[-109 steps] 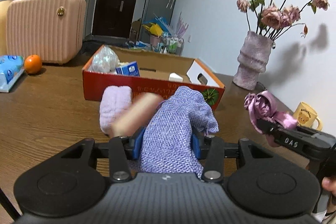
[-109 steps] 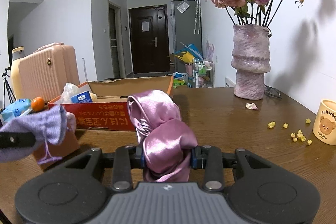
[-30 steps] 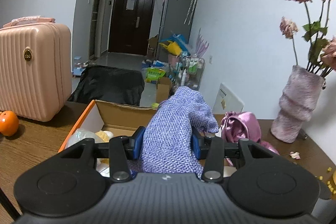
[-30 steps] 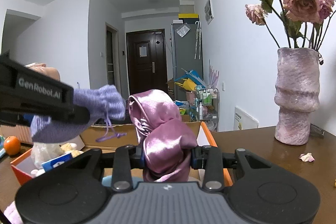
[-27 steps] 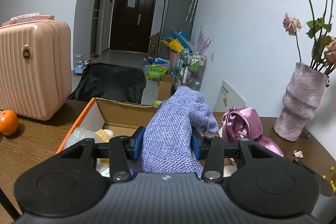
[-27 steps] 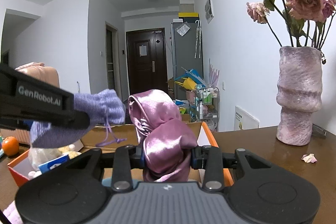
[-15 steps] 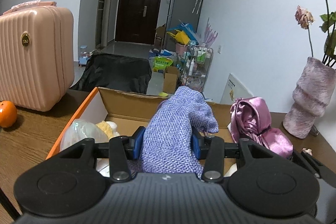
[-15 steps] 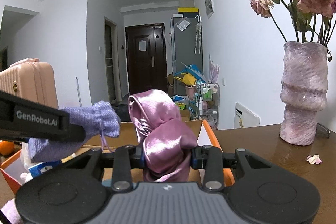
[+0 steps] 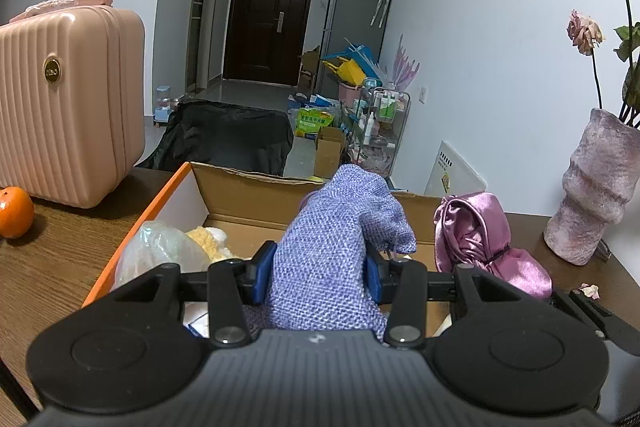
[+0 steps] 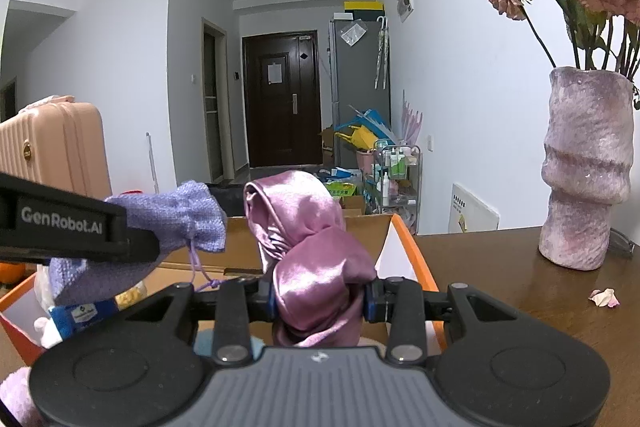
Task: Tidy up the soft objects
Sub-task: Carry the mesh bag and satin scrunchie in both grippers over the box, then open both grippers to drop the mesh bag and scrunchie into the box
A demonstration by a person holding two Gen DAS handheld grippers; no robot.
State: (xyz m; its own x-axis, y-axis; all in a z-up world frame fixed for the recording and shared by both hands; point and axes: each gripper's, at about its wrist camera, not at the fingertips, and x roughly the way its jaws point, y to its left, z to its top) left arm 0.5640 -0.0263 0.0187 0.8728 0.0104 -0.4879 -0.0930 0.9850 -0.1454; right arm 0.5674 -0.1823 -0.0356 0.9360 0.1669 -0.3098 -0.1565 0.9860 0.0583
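Over the cardboard box (image 9: 256, 193) on the desk (image 9: 60, 259), both tools hold soft pouches.
Left tool (image 9: 318, 273) pinches a lavender knit pouch (image 9: 340, 243) between its blue pads, above the box interior; its drawstring (image 10: 198, 265) hangs loose. Right tool (image 10: 318, 297) pinches a pink satin pouch (image 10: 308, 247), just beside the knit one and near the box's right wall. Box already holds a clear plastic bag (image 9: 160, 251), something yellow and fluffy (image 9: 206, 239) and a blue packet (image 10: 82, 315). Orange (image 9: 14, 213) and pink suitcase (image 9: 68, 99) sit left of the box, vase (image 10: 584, 171) to the right.
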